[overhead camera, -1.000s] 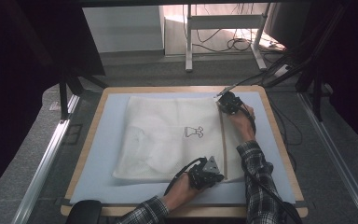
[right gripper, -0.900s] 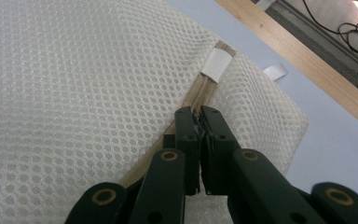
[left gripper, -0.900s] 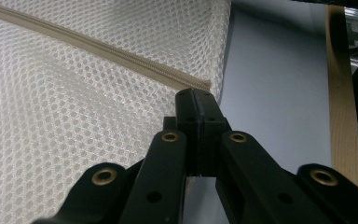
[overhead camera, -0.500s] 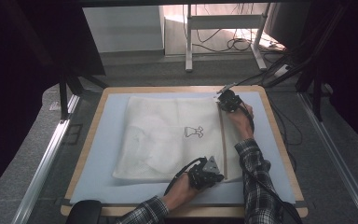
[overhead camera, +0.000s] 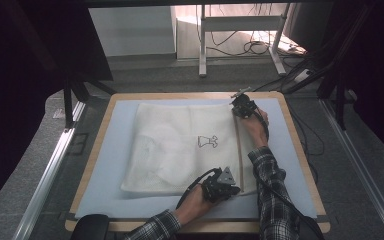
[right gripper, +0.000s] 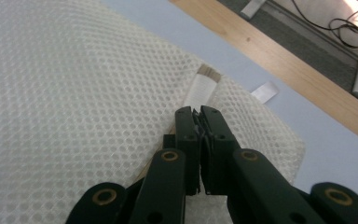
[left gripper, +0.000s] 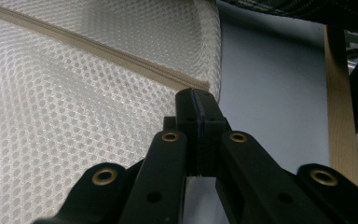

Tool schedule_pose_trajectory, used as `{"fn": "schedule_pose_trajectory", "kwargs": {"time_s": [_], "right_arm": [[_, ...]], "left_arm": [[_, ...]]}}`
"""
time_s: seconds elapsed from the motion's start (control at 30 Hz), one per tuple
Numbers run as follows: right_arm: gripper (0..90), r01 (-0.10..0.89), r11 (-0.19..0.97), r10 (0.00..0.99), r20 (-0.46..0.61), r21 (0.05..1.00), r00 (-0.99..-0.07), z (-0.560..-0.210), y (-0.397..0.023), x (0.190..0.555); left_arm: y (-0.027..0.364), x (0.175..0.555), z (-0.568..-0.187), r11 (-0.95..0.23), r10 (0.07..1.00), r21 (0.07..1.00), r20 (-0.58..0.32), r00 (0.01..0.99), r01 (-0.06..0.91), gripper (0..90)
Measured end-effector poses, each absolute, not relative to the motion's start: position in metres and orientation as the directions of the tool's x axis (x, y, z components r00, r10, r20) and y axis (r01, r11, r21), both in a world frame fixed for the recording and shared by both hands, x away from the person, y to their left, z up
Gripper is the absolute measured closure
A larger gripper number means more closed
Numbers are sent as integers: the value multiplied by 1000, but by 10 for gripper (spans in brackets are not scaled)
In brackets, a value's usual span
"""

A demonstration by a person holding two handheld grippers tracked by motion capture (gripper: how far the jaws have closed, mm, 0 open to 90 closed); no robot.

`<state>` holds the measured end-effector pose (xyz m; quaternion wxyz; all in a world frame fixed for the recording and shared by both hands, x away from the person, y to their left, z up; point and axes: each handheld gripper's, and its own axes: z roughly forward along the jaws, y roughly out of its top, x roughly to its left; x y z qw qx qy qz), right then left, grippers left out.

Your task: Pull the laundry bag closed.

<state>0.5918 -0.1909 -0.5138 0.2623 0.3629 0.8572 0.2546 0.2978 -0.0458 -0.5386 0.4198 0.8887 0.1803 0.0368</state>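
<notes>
A white mesh laundry bag (overhead camera: 175,150) with a small dark print (overhead camera: 207,141) lies flat on the pale blue mat (overhead camera: 115,150). Its beige zipper (overhead camera: 238,150) runs along the bag's right side. My left gripper (overhead camera: 236,189) is shut at the near end of that zipper (left gripper: 98,51), its tips (left gripper: 196,100) lying on the mesh (left gripper: 51,130) by the bag's corner. My right gripper (overhead camera: 237,106) is shut at the far end, its tips (right gripper: 198,114) on the mesh (right gripper: 74,93) just short of the zipper's pale end tab (right gripper: 200,86). Whether either one pinches fabric cannot be told.
The mat covers a wooden tabletop (overhead camera: 190,95) with bare mat all around the bag. A small white label (right gripper: 264,91) sticks out past the bag's far edge. Beyond the table are a metal stand (overhead camera: 202,45), cables (overhead camera: 260,47) and dark frame legs.
</notes>
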Motion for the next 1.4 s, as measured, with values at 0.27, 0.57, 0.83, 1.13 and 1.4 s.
{"fn": "schedule_pose_trajectory", "kwargs": {"time_s": [0.27,0.57,0.83,1.13,1.4], "right_arm": [[848,526,565,785,-218,636,-579,-513,-191,594],[838,535,550,796,-208,641,-569,-512,-190,591],[723,539,510,812,-169,670,-559,-513,-193,585],[645,538,514,807,-164,668,-567,-511,-193,579],[548,532,523,796,-159,665,-584,-506,-193,572]], "left_arm": [[-46,298,-539,-579,353,761,-88,931,292,899],[-46,297,-539,-577,354,764,-84,931,289,898],[-46,294,-538,-591,357,763,-44,933,262,890],[-45,296,-538,-574,378,768,-61,924,285,815],[-43,298,-537,-556,391,775,-77,917,302,704]]}}
